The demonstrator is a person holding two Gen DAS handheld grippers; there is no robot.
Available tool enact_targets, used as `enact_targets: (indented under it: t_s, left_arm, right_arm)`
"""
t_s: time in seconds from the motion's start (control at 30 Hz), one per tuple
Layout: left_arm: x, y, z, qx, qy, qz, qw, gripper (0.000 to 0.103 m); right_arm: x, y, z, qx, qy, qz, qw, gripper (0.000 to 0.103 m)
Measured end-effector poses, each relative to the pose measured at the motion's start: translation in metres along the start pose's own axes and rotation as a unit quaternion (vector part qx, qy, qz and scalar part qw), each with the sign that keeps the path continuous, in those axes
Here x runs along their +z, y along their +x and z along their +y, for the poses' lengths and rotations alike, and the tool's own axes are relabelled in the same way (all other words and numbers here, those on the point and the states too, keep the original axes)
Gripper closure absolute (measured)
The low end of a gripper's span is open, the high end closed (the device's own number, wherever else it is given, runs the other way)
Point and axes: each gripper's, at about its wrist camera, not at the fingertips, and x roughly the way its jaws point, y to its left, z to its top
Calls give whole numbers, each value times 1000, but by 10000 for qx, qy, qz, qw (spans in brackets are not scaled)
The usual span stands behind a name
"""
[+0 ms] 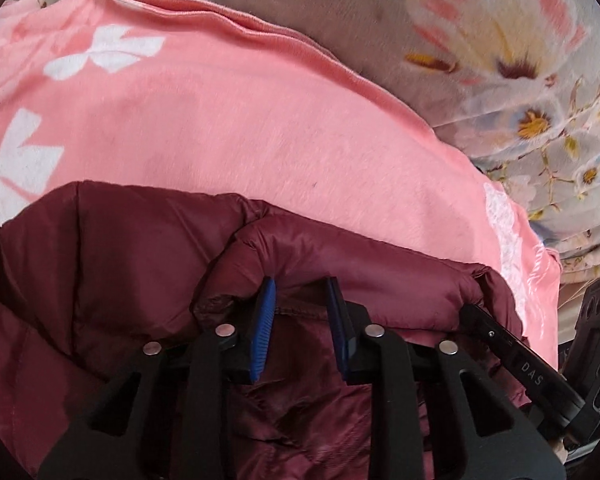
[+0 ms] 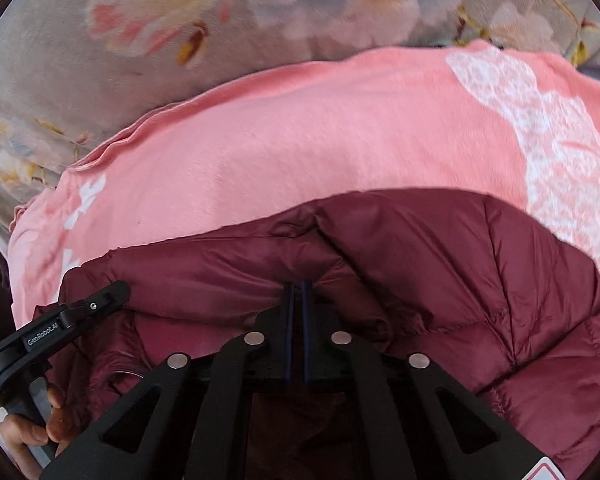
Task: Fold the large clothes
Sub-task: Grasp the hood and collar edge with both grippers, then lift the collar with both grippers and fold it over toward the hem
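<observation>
Right under my left tool (image 1: 302, 300), its blue fingers (image 1: 265, 320) spread apart, sits the puffy dark red jacket (image 1: 120, 272). My right tool (image 2: 297, 292) is pinched tight on the jacket's rolled edge. It lies bunched on a pink blanket (image 1: 260, 128) over a flowery bedcover (image 1: 520, 60).

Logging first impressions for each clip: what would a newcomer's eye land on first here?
The dark maroon puffer jacket fills the near half of both views, lying on a pink blanket with white prints. The right tool is shut on the jacket's edge, while the left tool has its blue pads apart at the same edge. Behind lies a grey floral bedcover.
</observation>
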Motion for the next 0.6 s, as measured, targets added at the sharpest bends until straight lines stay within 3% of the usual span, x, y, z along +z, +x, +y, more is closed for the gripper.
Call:
enact_targets:
  t_s: [0.4, 0.6]
  left_arm:
    - [-8, 8, 15, -166, 75, -406, 9990, 94]
    - [-10, 10, 19, -319, -9, -526, 9981, 95]
  right_arm:
    - [-5, 11, 1, 14, -53, -161, 9999, 103]
    - [-4, 9, -1, 48, -33, -162, 9999, 103]
